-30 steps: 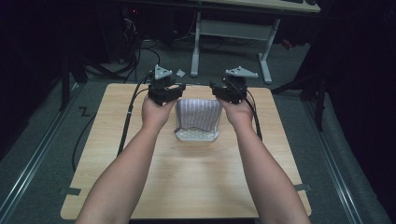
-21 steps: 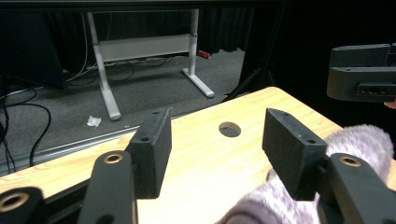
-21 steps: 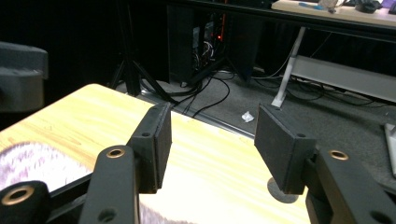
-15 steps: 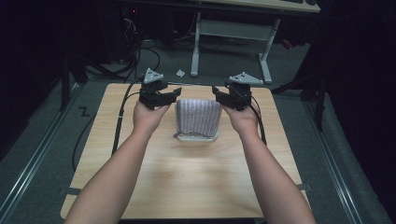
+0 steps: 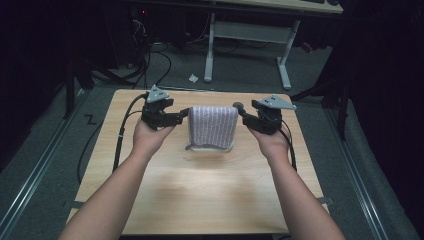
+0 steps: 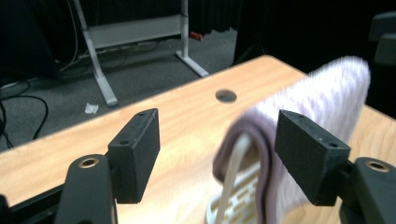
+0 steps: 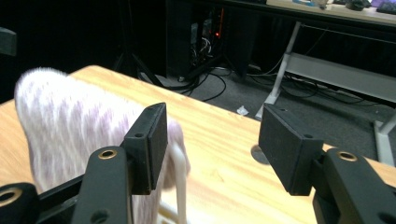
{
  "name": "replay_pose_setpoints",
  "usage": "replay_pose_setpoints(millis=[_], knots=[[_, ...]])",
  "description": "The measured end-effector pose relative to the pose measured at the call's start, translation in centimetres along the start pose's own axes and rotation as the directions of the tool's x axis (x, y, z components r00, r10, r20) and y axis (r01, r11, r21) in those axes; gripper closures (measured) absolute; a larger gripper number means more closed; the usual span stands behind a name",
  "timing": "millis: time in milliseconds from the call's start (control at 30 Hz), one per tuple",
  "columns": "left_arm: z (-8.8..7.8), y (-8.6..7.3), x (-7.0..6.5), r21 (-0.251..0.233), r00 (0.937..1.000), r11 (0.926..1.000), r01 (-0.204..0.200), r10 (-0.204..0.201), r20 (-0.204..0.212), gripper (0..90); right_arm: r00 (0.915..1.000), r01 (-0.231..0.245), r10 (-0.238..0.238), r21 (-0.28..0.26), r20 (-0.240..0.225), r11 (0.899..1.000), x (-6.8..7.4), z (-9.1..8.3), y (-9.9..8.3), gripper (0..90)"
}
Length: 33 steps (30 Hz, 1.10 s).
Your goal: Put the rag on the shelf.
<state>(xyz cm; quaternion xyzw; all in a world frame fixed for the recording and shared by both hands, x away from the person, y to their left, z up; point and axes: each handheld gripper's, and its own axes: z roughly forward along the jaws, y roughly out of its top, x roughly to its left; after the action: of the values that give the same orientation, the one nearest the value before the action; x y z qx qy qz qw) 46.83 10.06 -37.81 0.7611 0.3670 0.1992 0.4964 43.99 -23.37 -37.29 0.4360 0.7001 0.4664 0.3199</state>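
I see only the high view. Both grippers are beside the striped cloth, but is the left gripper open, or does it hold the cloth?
Observer: In the left gripper view the left gripper is open. Its jaws have just been opening, and the edge of the striped cloth stands between them, not pressed.
Operator: What keeps the cloth up?
Observer: A white rack with a slotted base, under the cloth.
Operator: And the right gripper?
Observer: The right gripper is open too, with nothing between its jaws. The cloth hangs beside one of them.

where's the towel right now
In the high view the towel hangs over a white rack toward the far middle of the table, between the left gripper and right gripper, both open beside it.
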Motion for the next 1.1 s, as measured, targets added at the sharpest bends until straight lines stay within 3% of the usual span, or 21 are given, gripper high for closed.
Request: replay_pose_setpoints(millis=[133, 367, 467, 533, 700, 733, 767, 833, 867, 900, 933, 967, 1000, 1033, 1100], knots=[[0.2, -2.5, -0.1, 0.052, 0.9999, 0.9986, -0.007, 0.006, 0.009, 30.9, 1.0000, -0.004, 0.004, 0.014, -0.008, 1.000, -0.2, -0.7, -1.6, 42.8], [0.4, -7.0, -0.8, 0.116, 0.9987, 0.9931, 0.013, -0.019, 0.047, 30.8, 0.9995, 0.011, -0.008, 0.091, -0.030, 0.996, 0.2, -0.9, -5.1, 42.6], [0.1, -8.9, -1.5, 0.141, 0.9975, 0.9900, 0.011, -0.021, 0.068, 30.6, 0.9988, 0.044, -0.042, 0.111, -0.024, 0.993, 0.8, -1.2, -6.9, 42.4], [-0.4, -10.0, -2.2, 0.170, 0.9957, 0.9855, 0.003, -0.018, 0.090, 30.4, 0.9972, 0.071, -0.067, 0.122, -0.031, 0.990, 1.5, -1.5, -8.2, 42.7], [-3.2, -13.4, -4.4, 0.181, 0.9951, 0.9826, -0.039, 0.022, 0.097, 29.7, 0.9972, 0.043, -0.033, 0.160, -0.067, 0.986, 2.9, -2.9, -11.7, 41.7], [-3.8, -14.1, -4.7, 0.200, 0.9950, 0.9794, -0.031, 0.011, 0.099, 29.6, 0.9973, 0.039, -0.028, 0.169, -0.068, 0.985, 3.2, -3.3, -12.6, 41.1], [-4.5, -14.9, -5.0, 0.218, 0.9930, 0.9760, -0.001, -0.025, 0.116, 29.2, 0.9973, 0.033, -0.021, 0.176, -0.071, 0.984, 3.5, -3.8, -13.6, 40.3], [-6.6, -17.4, -5.8, 0.154, 0.9830, 0.9844, 0.085, -0.108, 0.149, 27.3, 0.9983, 0.041, -0.035, 0.138, -0.046, 0.990, 4.2, -5.8, -16.0, 43.7], [-7.3, -18.7, -6.1, 0.149, 0.9832, 0.9824, 0.113, -0.132, 0.126, 30.5, 0.9984, 0.042, -0.036, 0.126, -0.044, 0.991, 4.5, -6.9, -17.2, 46.2], [-7.1, -19.3, -6.1, 0.213, 0.9793, 0.9722, 0.097, -0.132, 0.154, 31.8, 0.9970, 0.053, -0.042, 0.172, -0.065, 0.984, 4.5, -7.4, -17.5, 40.7], [-6.9, -19.5, -6.1, 0.256, 0.9823, 0.9650, 0.058, -0.101, 0.158, 27.1, 0.9955, 0.078, -0.067, 0.178, -0.067, 0.981, 4.4, -7.9, -17.4, 42.6], [-6.9, -19.6, -5.9, 0.253, 0.9911, 0.9669, 0.034, -0.065, 0.116, 26.3, 0.9971, 0.072, -0.067, 0.155, -0.036, 0.985, 4.2, -8.6, -17.6, 44.7], [-6.8, -19.5, -5.6, 0.253, 0.9915, 0.9665, 0.044, -0.073, 0.108, 27.0, 0.9993, 0.031, -0.027, 0.153, -0.027, 0.988, 3.7, -8.9, -17.7, 44.1], [-6.7, -19.4, -5.1, 0.237, 0.9868, 0.9679, 0.084, -0.114, 0.115, 27.0, 0.9996, 0.006, -0.002, 0.161, -0.027, 0.987, 3.4, -8.9, -17.8, 43.5], [-6.4, -19.1, -4.9, 0.214, 0.9822, 0.9707, 0.109, -0.139, 0.127, 27.3, 0.9996, -0.018, 0.021, 0.168, -0.018, 0.986, 2.8, -8.7, -17.9, 42.9]])
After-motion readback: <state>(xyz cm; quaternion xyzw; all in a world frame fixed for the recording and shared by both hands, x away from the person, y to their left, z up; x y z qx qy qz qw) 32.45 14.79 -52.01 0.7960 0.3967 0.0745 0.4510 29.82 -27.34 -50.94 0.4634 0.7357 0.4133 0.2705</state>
